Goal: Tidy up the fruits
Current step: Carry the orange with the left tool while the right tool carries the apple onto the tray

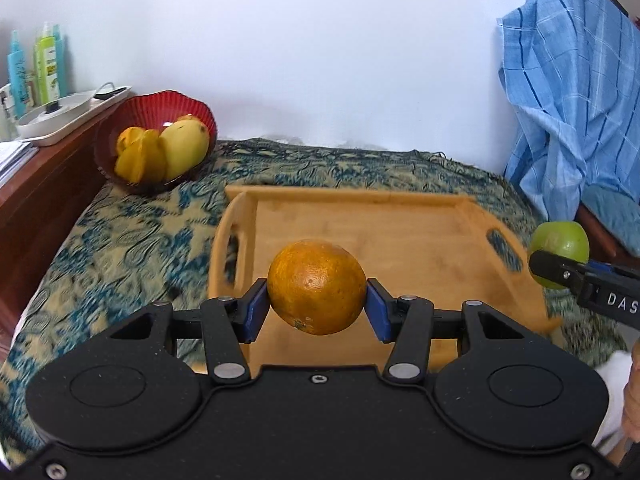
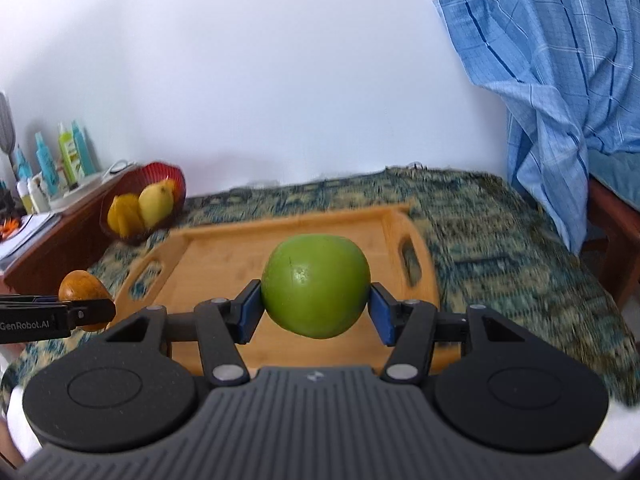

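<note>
Your left gripper (image 1: 317, 307) holds an orange (image 1: 316, 286), with a blue pad pressed on each side of it. The orange is up in the air over the near part of the wooden tray (image 1: 400, 224). Your right gripper (image 2: 316, 307) holds a green apple (image 2: 315, 285) the same way, its fingers (image 2: 251, 310) closed on the two sides, and the apple hangs over the tray too. The tray has a cut-out handle at each end and lies on a bed (image 1: 132, 240) with a blue and tan patterned cover. A red bowl (image 1: 160, 102) sits at the far left corner of the bed, well apart from the tray, with a mango (image 1: 186, 146) and other yellow fruit in it. In the left view your right gripper shows at the right edge with the white letters "DAS" on it; the rest is cut off. In the right view your left gripper shows at the left edge, and you can read "GenRobot.AI" on it. Bottles (image 1: 36, 68) stand on a brown shelf to the left, but their labels are too small to read. A blue checked cloth (image 1: 576, 92) hangs at the right.
</note>
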Demonstrator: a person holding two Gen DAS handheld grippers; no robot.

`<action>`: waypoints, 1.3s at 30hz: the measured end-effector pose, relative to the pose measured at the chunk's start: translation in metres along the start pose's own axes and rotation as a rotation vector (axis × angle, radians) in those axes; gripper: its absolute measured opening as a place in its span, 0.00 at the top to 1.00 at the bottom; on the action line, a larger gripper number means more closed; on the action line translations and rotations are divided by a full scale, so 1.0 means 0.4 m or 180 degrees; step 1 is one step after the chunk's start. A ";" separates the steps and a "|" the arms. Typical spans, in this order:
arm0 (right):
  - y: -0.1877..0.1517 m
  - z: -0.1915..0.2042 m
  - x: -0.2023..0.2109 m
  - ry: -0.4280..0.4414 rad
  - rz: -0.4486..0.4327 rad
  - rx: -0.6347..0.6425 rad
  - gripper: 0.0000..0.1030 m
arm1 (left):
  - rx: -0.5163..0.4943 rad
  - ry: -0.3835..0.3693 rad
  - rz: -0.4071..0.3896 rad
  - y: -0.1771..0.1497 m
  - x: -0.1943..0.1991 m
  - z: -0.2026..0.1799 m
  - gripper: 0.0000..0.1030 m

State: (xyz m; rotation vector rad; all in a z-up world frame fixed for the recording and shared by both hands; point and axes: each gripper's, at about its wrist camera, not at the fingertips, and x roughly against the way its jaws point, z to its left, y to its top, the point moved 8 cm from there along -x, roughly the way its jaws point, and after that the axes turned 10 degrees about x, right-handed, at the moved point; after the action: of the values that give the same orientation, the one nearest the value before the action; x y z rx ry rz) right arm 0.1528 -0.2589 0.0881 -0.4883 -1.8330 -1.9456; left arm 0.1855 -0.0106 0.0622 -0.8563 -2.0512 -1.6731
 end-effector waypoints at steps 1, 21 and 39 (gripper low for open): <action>0.008 -0.004 -0.014 0.0013 -0.0015 0.0005 0.43 | -0.0002 -0.0007 0.0009 0.014 -0.017 -0.005 0.52; 0.049 -0.045 -0.348 0.0121 0.0295 -0.0088 0.43 | 0.0093 0.0200 0.0426 0.101 -0.370 0.000 0.52; 0.028 -0.049 -0.419 0.0088 0.0418 0.0091 0.43 | -0.0023 0.0281 0.0413 0.076 -0.424 -0.014 0.52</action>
State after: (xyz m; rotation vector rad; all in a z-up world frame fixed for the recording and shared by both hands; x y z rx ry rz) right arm 0.3017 -0.2681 0.0085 -0.5555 -1.7630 -1.8281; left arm 0.3324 -0.0510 -0.0183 -0.8819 -1.8906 -1.6200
